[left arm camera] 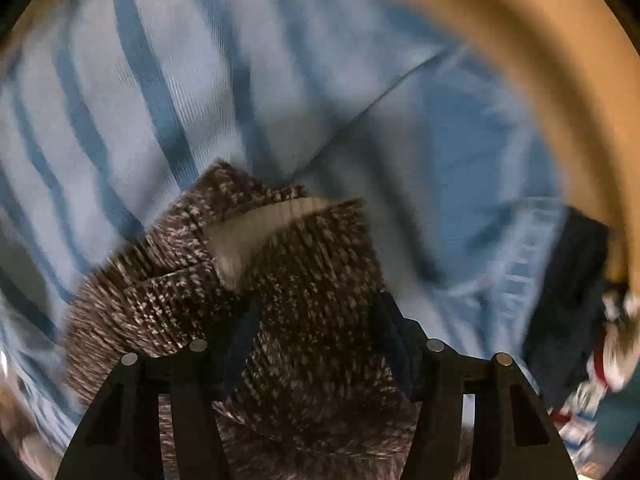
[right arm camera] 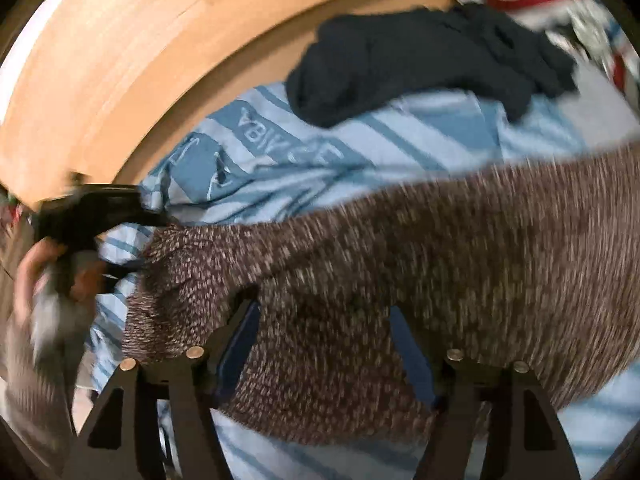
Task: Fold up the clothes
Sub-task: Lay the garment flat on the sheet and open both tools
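The brown-and-white speckled knit sweater (right arm camera: pixel 400 264) lies on a blue striped sheet (right arm camera: pixel 280 160), running between both grippers' parted jaws, neither visibly pinching. If they lift now, the bulky knit probably slips out and bunches up.

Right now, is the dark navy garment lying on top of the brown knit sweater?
No, the dark navy garment lies on the blue striped cloth by the wooden board, apart from the brown knit sweater.

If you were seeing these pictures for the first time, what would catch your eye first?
A speckled brown knit sweater stretches across the middle, lying on a blue striped cloth. A dark navy garment sits crumpled beyond it, near the wooden edge. The sweater lies between the jaws of both the left gripper and the right gripper.
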Tool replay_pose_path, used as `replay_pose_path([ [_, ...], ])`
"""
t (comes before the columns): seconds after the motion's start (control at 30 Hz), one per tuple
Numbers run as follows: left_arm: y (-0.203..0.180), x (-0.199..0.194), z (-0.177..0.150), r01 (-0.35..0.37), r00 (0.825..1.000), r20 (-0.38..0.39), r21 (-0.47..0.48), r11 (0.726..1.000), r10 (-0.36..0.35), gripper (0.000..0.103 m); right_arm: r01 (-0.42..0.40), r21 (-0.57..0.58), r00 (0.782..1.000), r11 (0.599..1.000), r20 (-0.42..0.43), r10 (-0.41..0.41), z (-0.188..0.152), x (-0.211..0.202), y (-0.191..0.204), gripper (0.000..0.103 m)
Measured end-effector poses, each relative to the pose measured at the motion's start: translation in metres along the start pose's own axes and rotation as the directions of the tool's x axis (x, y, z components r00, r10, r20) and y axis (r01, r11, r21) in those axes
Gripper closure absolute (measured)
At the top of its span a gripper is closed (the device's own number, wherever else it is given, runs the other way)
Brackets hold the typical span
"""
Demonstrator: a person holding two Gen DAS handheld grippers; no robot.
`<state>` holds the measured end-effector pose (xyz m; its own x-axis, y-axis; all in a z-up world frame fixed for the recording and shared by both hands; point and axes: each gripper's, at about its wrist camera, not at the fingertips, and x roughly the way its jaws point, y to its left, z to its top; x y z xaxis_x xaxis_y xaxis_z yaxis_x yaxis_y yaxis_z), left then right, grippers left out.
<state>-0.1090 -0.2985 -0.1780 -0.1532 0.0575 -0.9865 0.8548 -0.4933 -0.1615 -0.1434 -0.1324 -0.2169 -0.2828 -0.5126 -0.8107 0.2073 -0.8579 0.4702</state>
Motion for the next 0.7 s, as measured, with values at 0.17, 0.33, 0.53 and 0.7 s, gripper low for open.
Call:
replay_pose_path([
  [0.17, 0.022, -0.048, -0.003, 0.114, 0.986, 0.122, -0.008, 0.993, -0.112, 0.093, -0.045, 0.075, 0.999, 0.996, 0.025, 0.043, -0.007, 0.001, -0.008, 0.027],
  [0.33, 0.060, -0.081, 0.017, 0.114, 0.941, 0.333, -0.122, 0.986, -0.067, 0.100, -0.154, 0.076, 0.983, 0.985, 0.110, 0.145, -0.004, -0.011, 0.006, 0.025],
  [0.53, 0.101, -0.062, 0.019, 0.218, 0.901, 0.422, -0.242, 0.946, -0.099, 0.100, -0.188, 0.065, 0.970, 0.980, 0.171, 0.175, -0.007, -0.011, 0.012, 0.025],
  [0.7, 0.091, -0.090, -0.032, 0.434, 0.855, 0.317, -0.002, 0.901, -0.411, 0.061, -0.146, 0.047, 0.981, 0.988, 0.135, 0.139, -0.003, -0.012, -0.002, 0.025],
])
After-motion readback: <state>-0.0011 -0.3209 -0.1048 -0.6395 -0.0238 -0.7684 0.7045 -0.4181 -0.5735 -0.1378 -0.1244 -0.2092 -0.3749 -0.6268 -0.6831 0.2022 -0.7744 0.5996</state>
